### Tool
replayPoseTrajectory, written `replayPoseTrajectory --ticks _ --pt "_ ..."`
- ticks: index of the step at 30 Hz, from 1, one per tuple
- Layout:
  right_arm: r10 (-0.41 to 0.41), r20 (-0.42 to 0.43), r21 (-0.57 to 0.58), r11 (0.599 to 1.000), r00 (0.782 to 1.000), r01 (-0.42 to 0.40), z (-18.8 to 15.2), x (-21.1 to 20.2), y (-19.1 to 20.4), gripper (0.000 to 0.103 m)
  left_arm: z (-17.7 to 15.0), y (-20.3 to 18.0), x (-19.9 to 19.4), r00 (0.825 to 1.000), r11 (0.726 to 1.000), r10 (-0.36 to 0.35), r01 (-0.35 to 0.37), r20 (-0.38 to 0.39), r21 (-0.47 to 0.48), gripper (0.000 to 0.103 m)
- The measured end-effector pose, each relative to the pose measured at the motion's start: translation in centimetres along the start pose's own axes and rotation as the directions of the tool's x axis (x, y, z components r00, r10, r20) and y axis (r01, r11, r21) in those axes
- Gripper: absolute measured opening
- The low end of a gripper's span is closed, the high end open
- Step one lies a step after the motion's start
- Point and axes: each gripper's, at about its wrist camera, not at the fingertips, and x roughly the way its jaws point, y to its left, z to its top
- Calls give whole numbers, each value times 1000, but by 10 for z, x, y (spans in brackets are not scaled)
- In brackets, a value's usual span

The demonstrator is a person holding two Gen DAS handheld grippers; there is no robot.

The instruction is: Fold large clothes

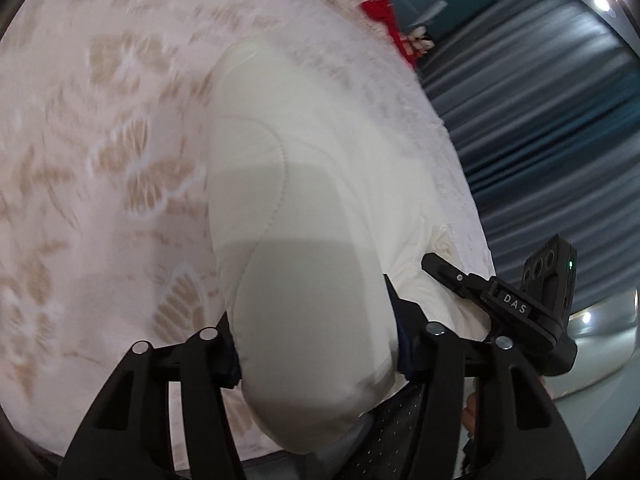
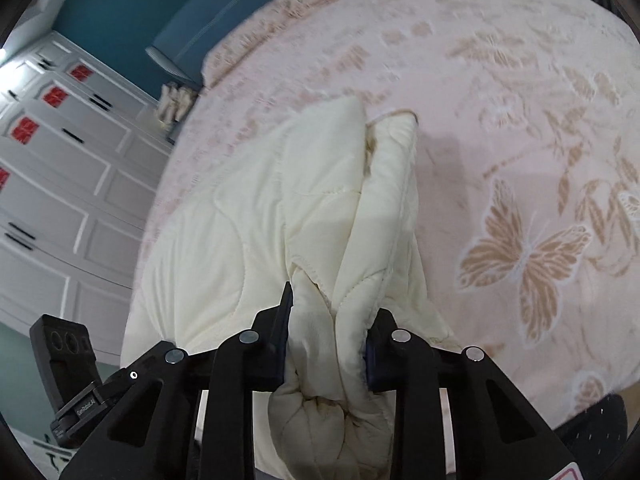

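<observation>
I have the cream quilted garment (image 2: 248,220) lying on the bed (image 2: 500,100), with its near end gathered up toward me. My right gripper (image 2: 330,344) is clenched on a bunched wad of that near end, the fingers (image 2: 280,328) pressing the padding from both sides. My left gripper (image 1: 316,344) is closed on a smoother, rounded fold of the same garment, which fills the gap between its fingers (image 1: 404,332).

Judging by the shape, the garment is already narrowed into a long strip running away from me across the bed, so a lengthwise fold looks done. What I think remains is carrying this near end over toward the far end, then flattening the bundle.
</observation>
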Motion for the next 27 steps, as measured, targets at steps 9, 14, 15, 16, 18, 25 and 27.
replayPoseTrajectory --ticks 9,14,15,16,18,25,27 --pt "131 165 -172 980 978 -102 -9 -62 98 28 4 -34 -120 974 977 -42 -6 223 211 51" --pt "210 254 -321 939 944 -122 -17 -88 158 28 8 -33 -188 928 957 -105 -3 357 289 52" --pt "228 272 -351 928 935 -124 -20 -91 171 28 8 -32 -200 917 952 -115 -9 382 307 52" --pt "245 287 -379 917 926 -124 -23 -93 182 28 8 -30 -211 908 946 -122 -15 402 323 52" --pt "266 307 -420 899 914 -121 -27 -92 199 28 8 -26 -233 881 932 -140 -36 451 361 52" --pt "294 287 -451 881 912 -142 -22 -43 234 28 24 11 -254 831 906 -123 -129 542 403 52" --pt "272 280 -452 884 921 -124 -21 -26 238 28 29 19 -251 825 902 -109 -153 555 405 52"
